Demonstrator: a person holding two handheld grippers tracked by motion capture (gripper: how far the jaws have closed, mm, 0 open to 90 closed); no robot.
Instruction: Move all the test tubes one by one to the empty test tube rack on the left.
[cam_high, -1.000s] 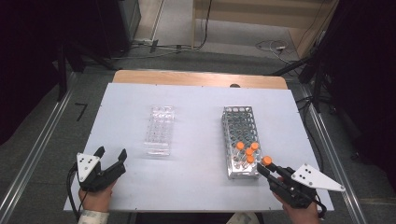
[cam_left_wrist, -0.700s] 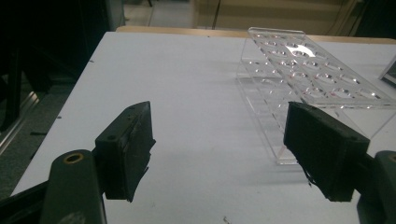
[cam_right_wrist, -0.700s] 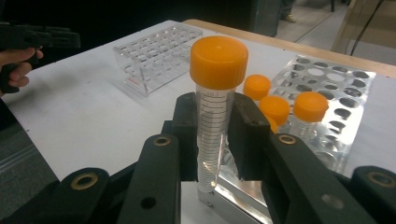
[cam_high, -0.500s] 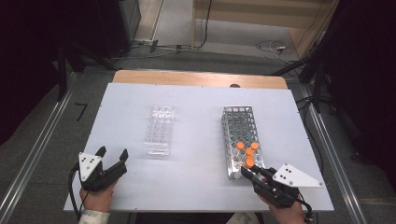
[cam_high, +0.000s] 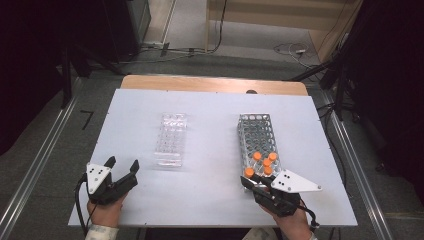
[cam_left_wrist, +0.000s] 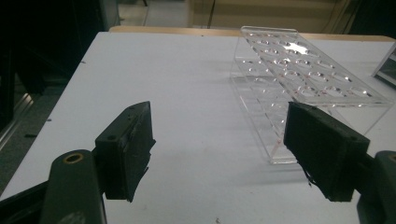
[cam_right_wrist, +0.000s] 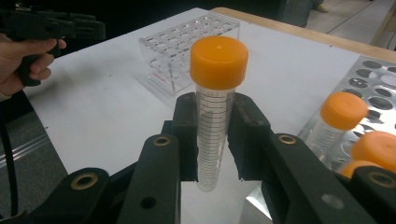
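My right gripper is shut on a clear tube with an orange cap, held just off the near left corner of the metal rack. In the right gripper view the tube stands upright between the pads of my right gripper. Several more orange-capped tubes sit in the rack's near end. My left gripper rests open near the table's front left, with nothing between its jaws. The clear plastic rack stands just beyond it, and beyond my left gripper in its own view the same rack holds no tubes.
The white table has bare room between the two racks and along its far side. In the right gripper view the metal rack lies to the right, and the other hand with its gripper shows at far left.
My right gripper has carried the tube leftward along the metal rack's near end, from its right corner to its left corner. The left gripper has stayed put.
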